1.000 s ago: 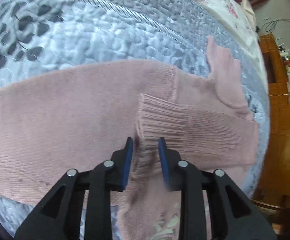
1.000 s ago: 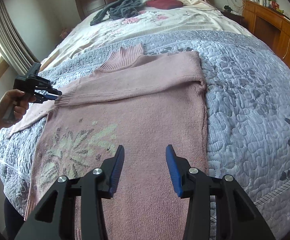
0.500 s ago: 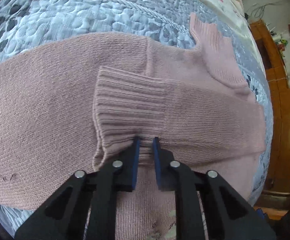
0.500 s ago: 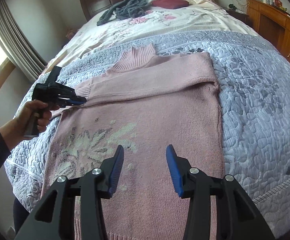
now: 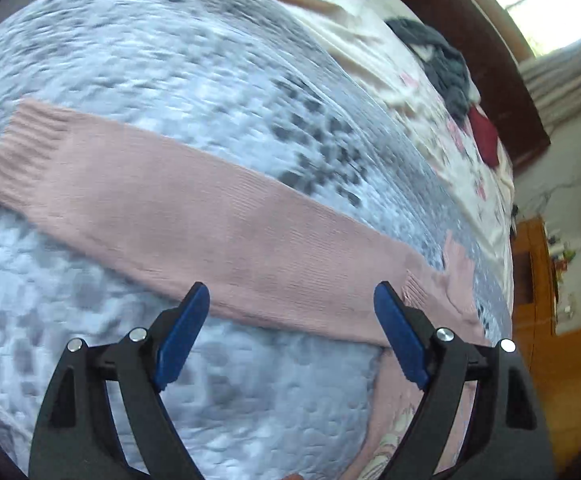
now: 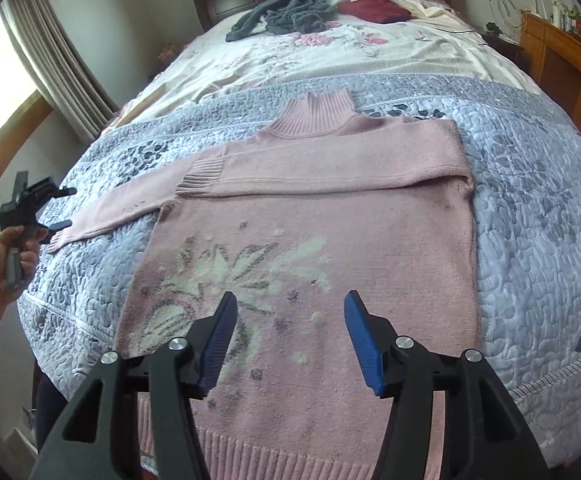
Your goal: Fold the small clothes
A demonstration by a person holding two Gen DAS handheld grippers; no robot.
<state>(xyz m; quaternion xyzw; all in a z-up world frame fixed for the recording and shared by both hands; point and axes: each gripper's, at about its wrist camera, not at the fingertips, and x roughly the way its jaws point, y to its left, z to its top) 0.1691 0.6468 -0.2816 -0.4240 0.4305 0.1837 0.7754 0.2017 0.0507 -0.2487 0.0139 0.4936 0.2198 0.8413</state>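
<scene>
The pink knitted sweater (image 6: 310, 220) runs out of frame at its hem (ribbing cut off). Both tongs gape wide, holding nothing — the right gripper (image 6: 290, 344) above its patterned front, the left gripper (image 5: 290, 332) near the outstretched sleeve (image 5: 178, 216).

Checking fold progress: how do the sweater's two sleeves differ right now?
The folded sleeve lies across the sweater's chest, cuff resting on pink knit; the outstretched sleeve runs out over the grey quilt, cuff near the left tool. One is folded, the other not yet. Both are pink with ribbed cuffs.

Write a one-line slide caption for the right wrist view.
Open right hand-held gripper above pink sweater, one sleeve folded across.
</scene>
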